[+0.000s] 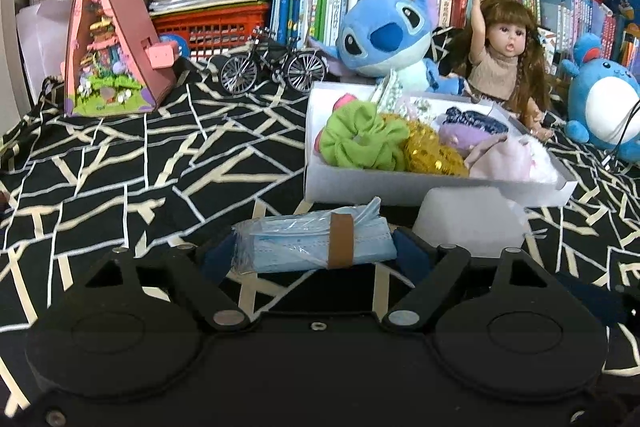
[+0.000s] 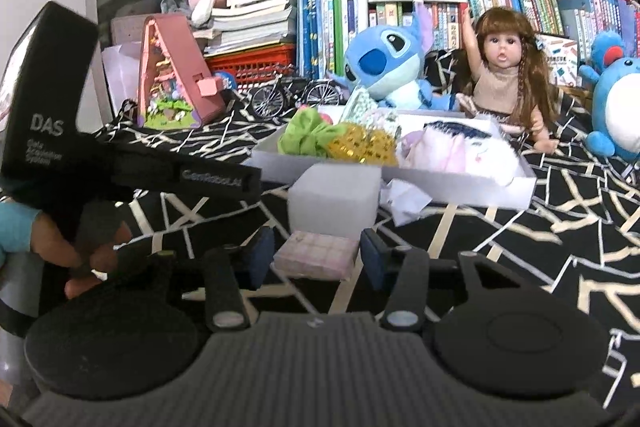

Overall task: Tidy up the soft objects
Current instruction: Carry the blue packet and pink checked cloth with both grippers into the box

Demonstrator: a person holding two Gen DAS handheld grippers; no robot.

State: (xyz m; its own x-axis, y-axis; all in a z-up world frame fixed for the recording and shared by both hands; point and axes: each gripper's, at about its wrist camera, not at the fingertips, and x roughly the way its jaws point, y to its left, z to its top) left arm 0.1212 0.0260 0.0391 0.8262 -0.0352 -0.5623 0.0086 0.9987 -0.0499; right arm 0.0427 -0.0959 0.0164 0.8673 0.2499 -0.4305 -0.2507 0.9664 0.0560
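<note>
Holding mask pack (image 1: 316, 241) between left gripper (image 1: 316, 251) fingers | right gripper (image 2: 316, 257) fingers closed on pink plaid pad (image 2: 316, 255) | both just before white tray (image 1: 400, 187).

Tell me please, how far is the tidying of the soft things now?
Done: the white box already holds a green scrunchie, a gold sequin scrunchie and pale fluffy items. In hand: the left gripper holds a pack of blue face masks; the right gripper holds a pink checked pack. Left: both go in; a white block remains outside.
</note>
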